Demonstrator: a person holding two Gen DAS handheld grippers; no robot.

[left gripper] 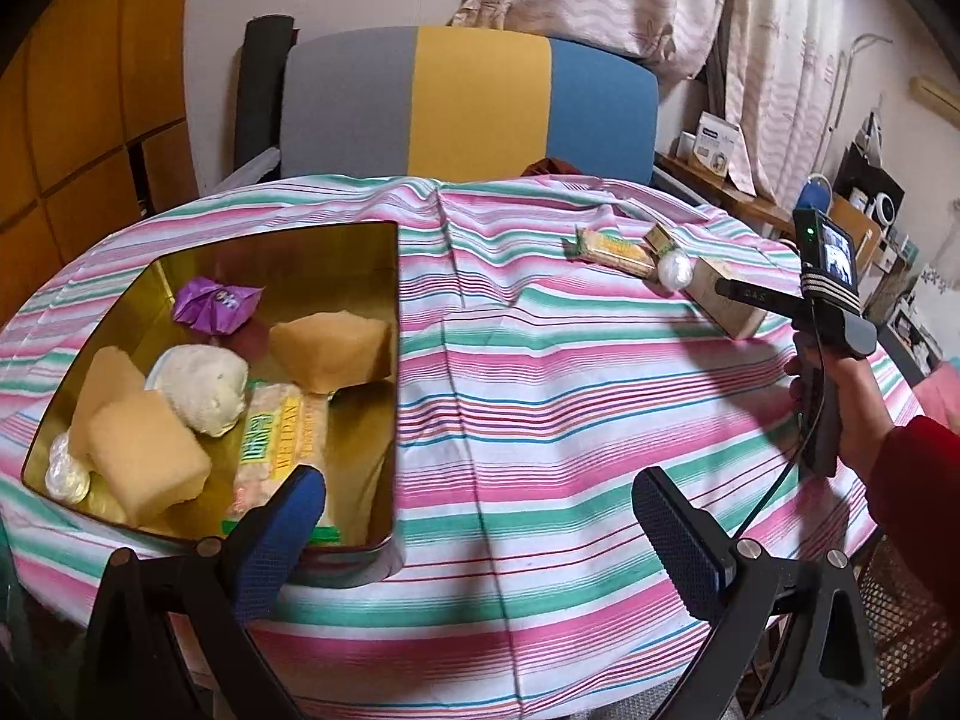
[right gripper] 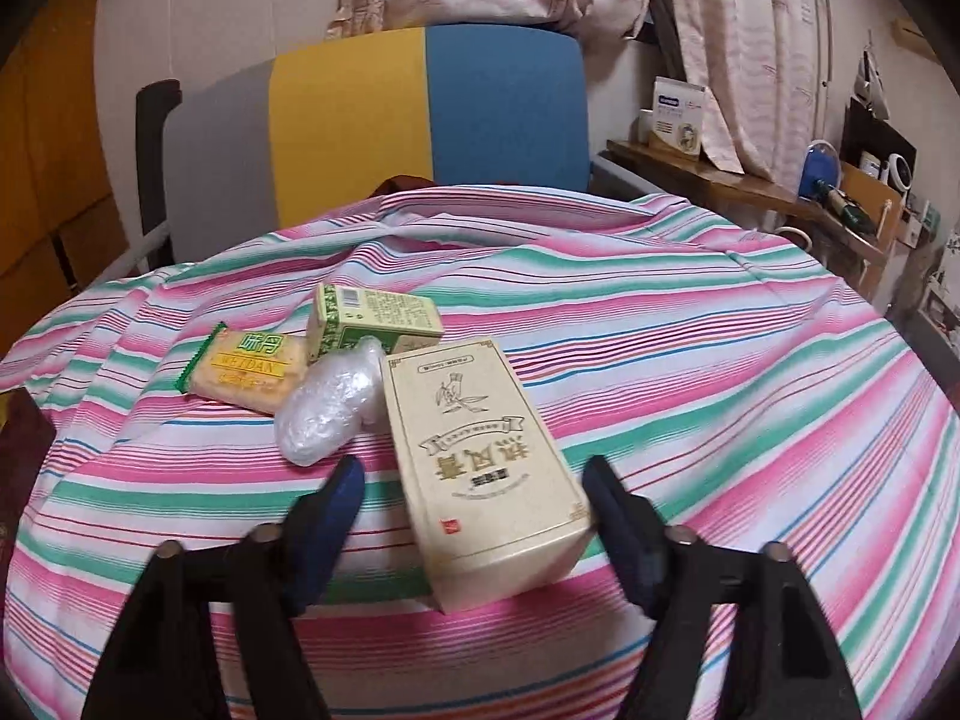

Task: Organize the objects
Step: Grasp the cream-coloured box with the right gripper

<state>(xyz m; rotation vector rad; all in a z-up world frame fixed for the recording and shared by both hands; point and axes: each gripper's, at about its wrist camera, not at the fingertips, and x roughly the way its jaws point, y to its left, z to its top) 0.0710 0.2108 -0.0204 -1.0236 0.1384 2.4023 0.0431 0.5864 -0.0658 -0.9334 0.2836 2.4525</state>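
Note:
A tall beige carton (right gripper: pixel 480 456) lies on the striped tablecloth (right gripper: pixel 690 360) between the fingers of my right gripper (right gripper: pixel 471 480). Its right finger is at the carton's corner and a gap shows on the left, so the gripper is open. Behind the carton are a plastic-wrapped ball (right gripper: pixel 327 414), a yellow cracker packet (right gripper: pixel 246 369) and a small green box (right gripper: pixel 372 318). My left gripper (left gripper: pixel 480 504) stands open and empty at the near right corner of a gold tin (left gripper: pixel 282 258). The tin holds yellow sponges (left gripper: pixel 144 456), a purple wrapper (left gripper: pixel 213 303), a white lump (left gripper: pixel 204 387) and a cracker packet (left gripper: pixel 273 438).
A grey, yellow and blue chair back (left gripper: pixel 474 102) stands behind the table. A wooden shelf (right gripper: pixel 750 180) with boxes and clutter runs along the right wall. In the left wrist view a hand in a red sleeve (left gripper: pixel 918 480) holds the right gripper (left gripper: pixel 729 288).

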